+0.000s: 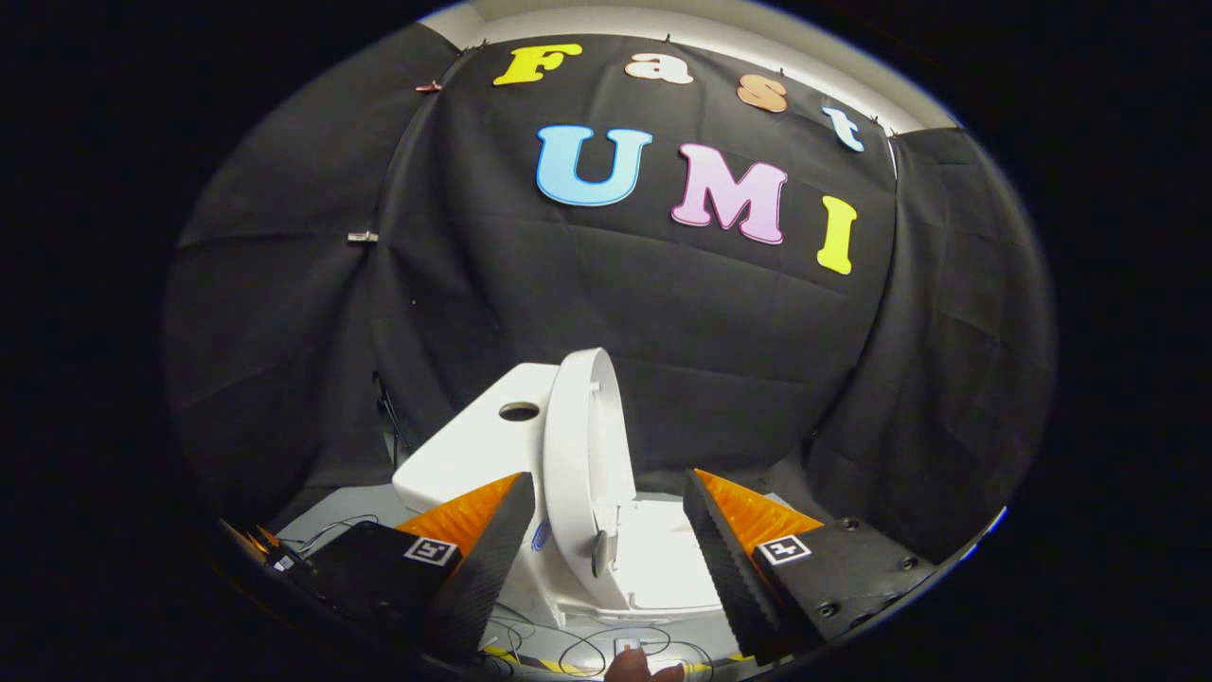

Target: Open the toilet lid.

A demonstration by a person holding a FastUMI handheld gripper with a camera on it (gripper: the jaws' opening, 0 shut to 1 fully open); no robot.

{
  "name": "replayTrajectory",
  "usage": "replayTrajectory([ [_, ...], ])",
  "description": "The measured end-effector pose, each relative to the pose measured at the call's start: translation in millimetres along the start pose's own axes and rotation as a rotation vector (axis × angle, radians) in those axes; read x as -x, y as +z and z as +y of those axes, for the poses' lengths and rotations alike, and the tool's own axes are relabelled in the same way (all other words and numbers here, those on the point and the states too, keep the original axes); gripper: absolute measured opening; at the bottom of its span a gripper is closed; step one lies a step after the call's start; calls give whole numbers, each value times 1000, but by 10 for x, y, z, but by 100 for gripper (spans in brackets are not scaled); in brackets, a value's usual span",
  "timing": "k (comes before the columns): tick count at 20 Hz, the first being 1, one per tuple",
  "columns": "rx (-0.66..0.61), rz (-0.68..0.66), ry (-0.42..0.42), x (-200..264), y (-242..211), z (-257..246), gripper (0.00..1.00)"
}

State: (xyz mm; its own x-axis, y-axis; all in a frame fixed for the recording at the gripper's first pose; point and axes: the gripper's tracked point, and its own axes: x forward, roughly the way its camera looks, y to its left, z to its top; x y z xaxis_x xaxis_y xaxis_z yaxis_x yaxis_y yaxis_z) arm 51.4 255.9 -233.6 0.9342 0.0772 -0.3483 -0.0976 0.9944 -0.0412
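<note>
One toilet lid (579, 455), white, already raised and standing about upright on edge. I see it just ahead of my gripper (606, 559), in line with the gap between the two fingers and a bit nearer the left one. It leans close to the one white tank (483, 445) behind it; I can't tell if they touch. The tank top has one dark oval hole (519, 411). One small grey bumper pad (600, 553) shows low on the lid's underside.

Beside the lid, toward the right finger, the one white seat (663, 559) lies flat on the bowl, exposed. One small blue mark (540, 535) sits on the toilet body beside the left finger; too small to make out.

My gripper: fingers spread wide, nothing between them pressed or pinched, both clear of the lid. Two fingers counted, each with one square black-and-white marker tag, left tag (431, 550), right tag (785, 548).

Floor (350, 516) under the toilet is light grey. Several thin dark cables (587, 649) loop on it below the fingers; count unclear. A bit of a person's hand (639, 668) shows under the gripper.

Booth wall (615, 322) of black cloth hangs behind everything, with two small metal clips on its left part that I can count, upper (428, 87) and lower (362, 237).
</note>
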Motion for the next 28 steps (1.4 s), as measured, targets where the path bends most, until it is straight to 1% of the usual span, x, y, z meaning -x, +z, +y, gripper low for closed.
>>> replayTrajectory([
  [3,-3,-55,-2,135,319,-133,99],
  [10,-66,-178,7,510,1005,-549,99],
  [12,-77,-207,-1,585,1178,-725,99],
  [14,-76,-227,-28,680,1309,-927,99],
  [17,-95,-258,-56,820,1471,-1187,99],
  [23,-125,-308,-62,1109,1669,-1549,99],
  [28,-117,-333,-103,1177,1706,-1751,99],
])
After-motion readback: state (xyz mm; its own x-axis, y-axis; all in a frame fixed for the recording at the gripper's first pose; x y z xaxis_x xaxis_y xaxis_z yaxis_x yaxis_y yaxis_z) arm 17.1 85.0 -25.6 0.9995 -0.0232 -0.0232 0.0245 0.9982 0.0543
